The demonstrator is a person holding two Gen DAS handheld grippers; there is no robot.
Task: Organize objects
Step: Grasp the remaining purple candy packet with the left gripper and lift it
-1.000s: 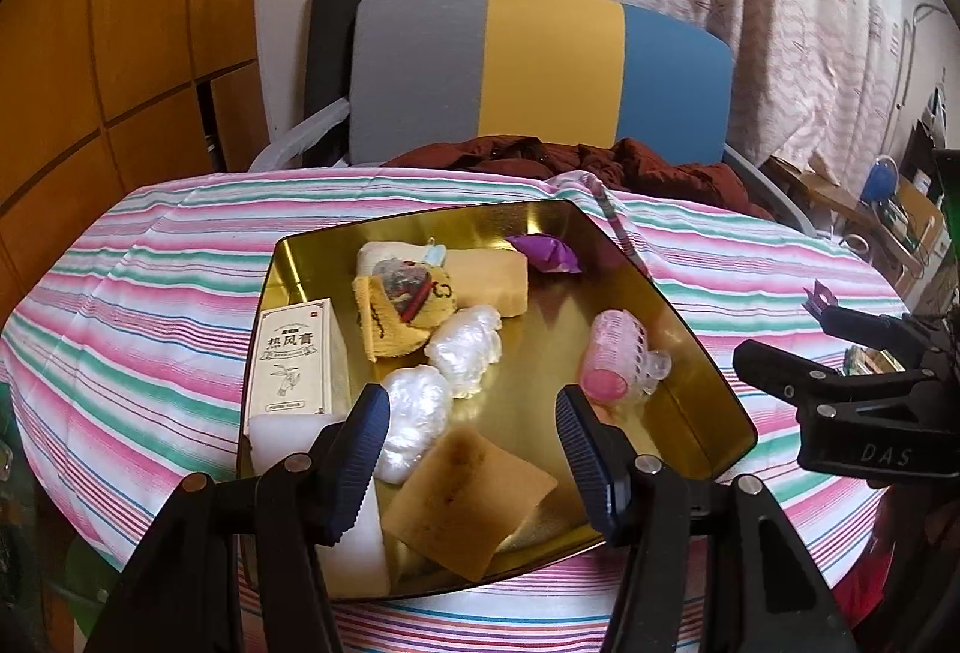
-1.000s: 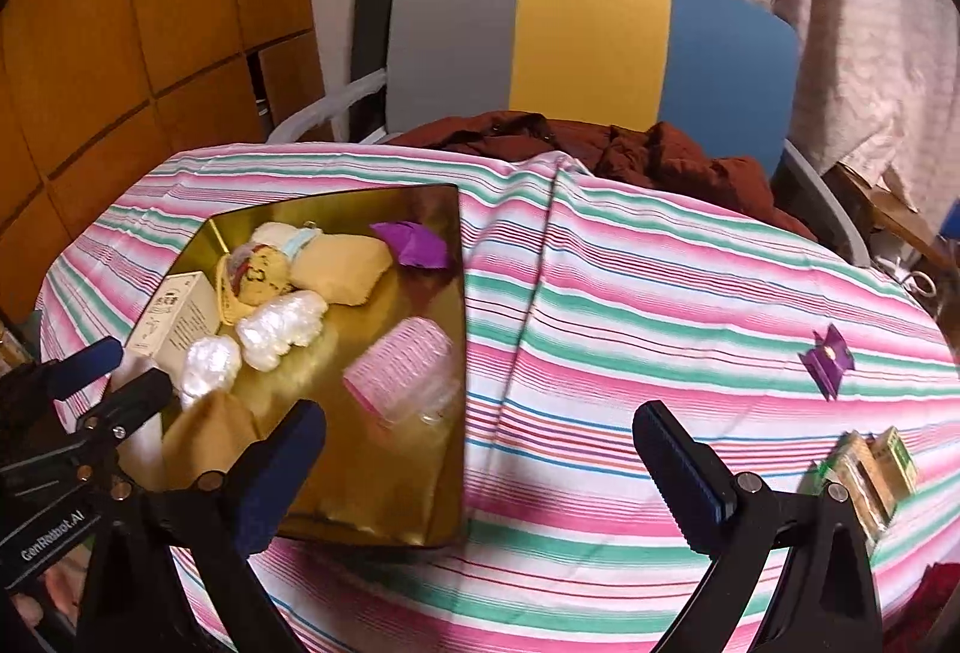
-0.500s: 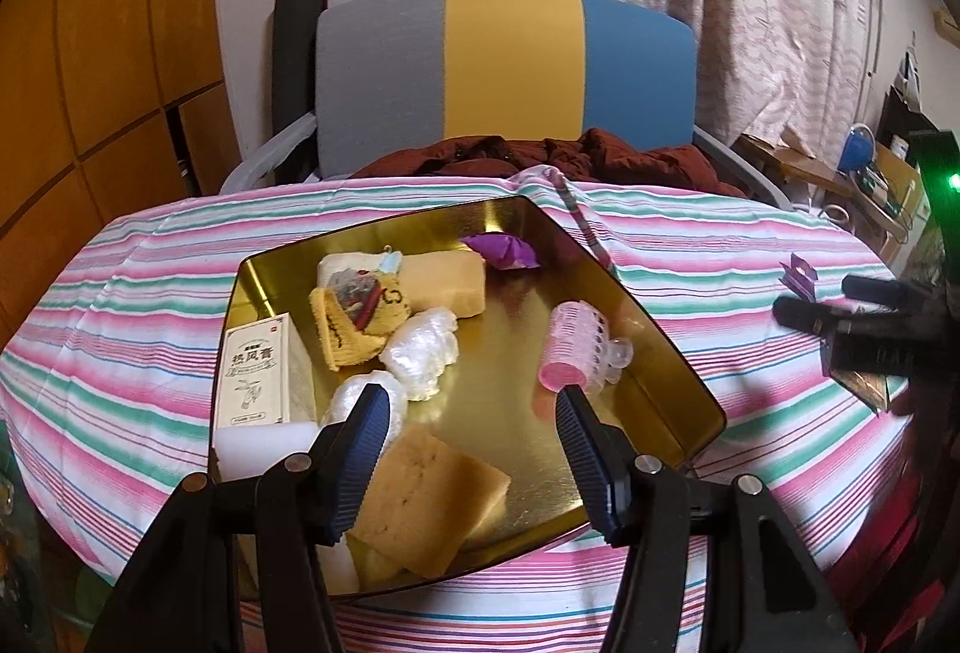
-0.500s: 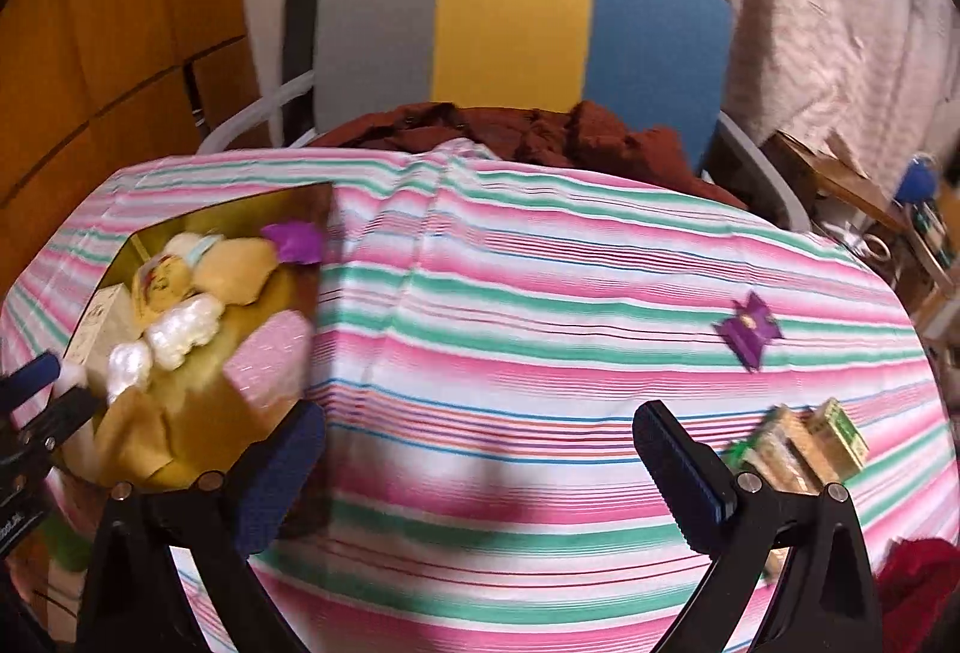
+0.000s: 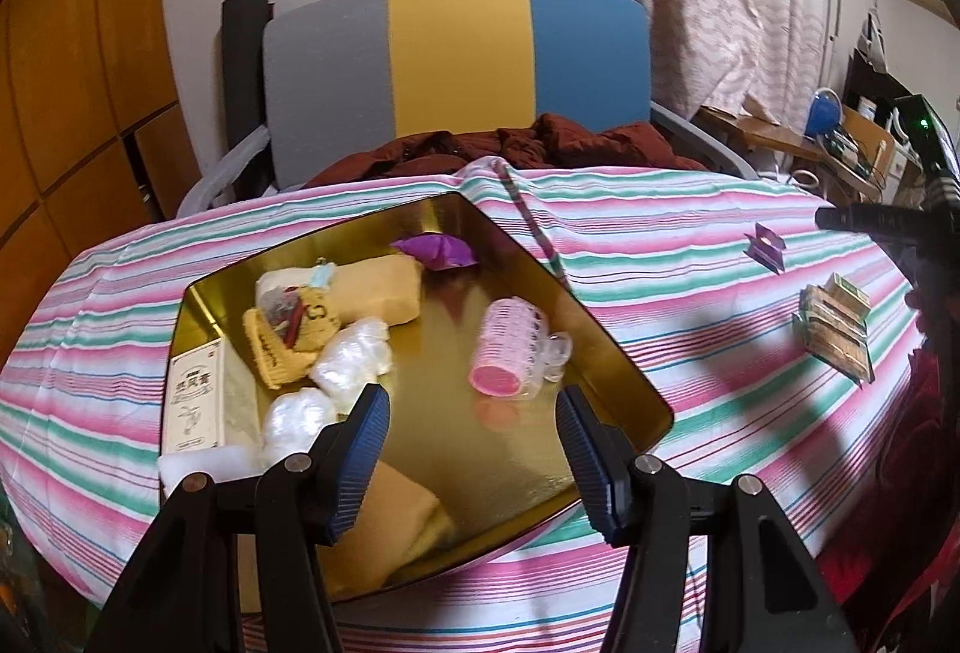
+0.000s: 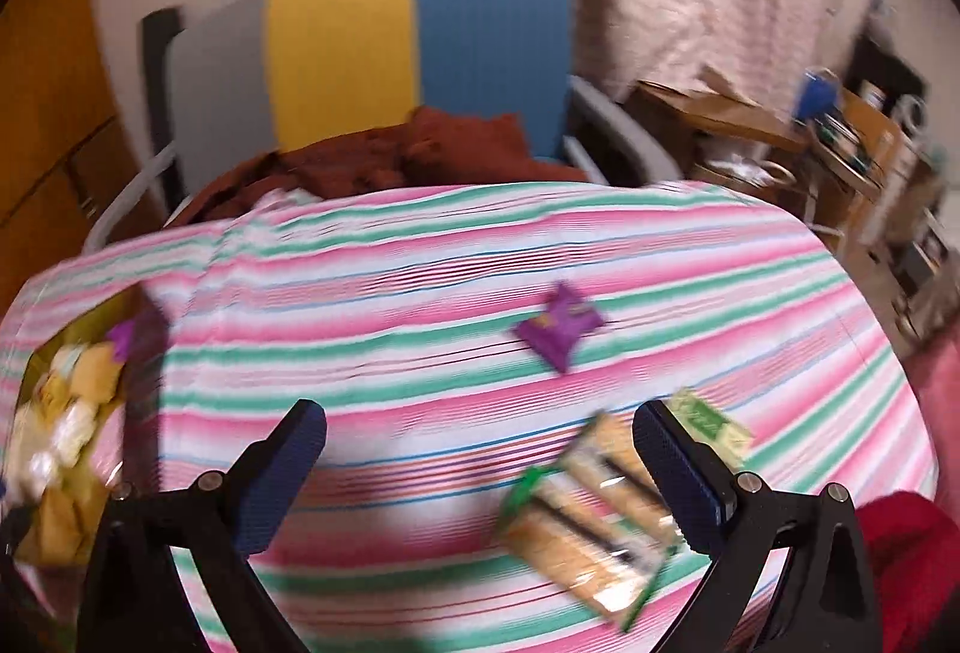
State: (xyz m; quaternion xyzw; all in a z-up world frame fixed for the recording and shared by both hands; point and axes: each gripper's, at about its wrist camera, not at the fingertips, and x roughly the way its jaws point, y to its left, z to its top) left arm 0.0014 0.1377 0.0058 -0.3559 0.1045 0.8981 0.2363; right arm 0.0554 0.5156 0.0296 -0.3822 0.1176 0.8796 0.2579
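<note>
A gold tray (image 5: pixel 606 341) on the striped tablecloth holds a pink hair roller (image 5: pixel 510 347), a purple packet (image 5: pixel 438 250), yellow sponges, white wrapped lumps and a small white box (image 5: pixel 195 395). My left gripper (image 5: pixel 471 449) hovers open over the tray's near edge, holding nothing. My right gripper (image 6: pixel 480 467) is open above the cloth, with nothing between its fingers. Just under its right finger lies a clear pack of biscuits (image 6: pixel 606 521), also seen from the left wrist as the biscuit pack (image 5: pixel 837 329). A second purple packet (image 6: pixel 558 326) lies farther off on the cloth.
A grey, yellow and blue chair (image 5: pixel 456 71) with a dark red garment (image 5: pixel 540 149) stands behind the table. Cluttered shelves (image 6: pixel 840 143) fill the back right. A red cloth (image 6: pixel 900 563) lies at the near right edge. The right wrist view is motion-blurred.
My right gripper has swung right, away from the tray, and now stands over the biscuit pack and purple packet. My left gripper has pulled back slightly and turned right; both stay open.
</note>
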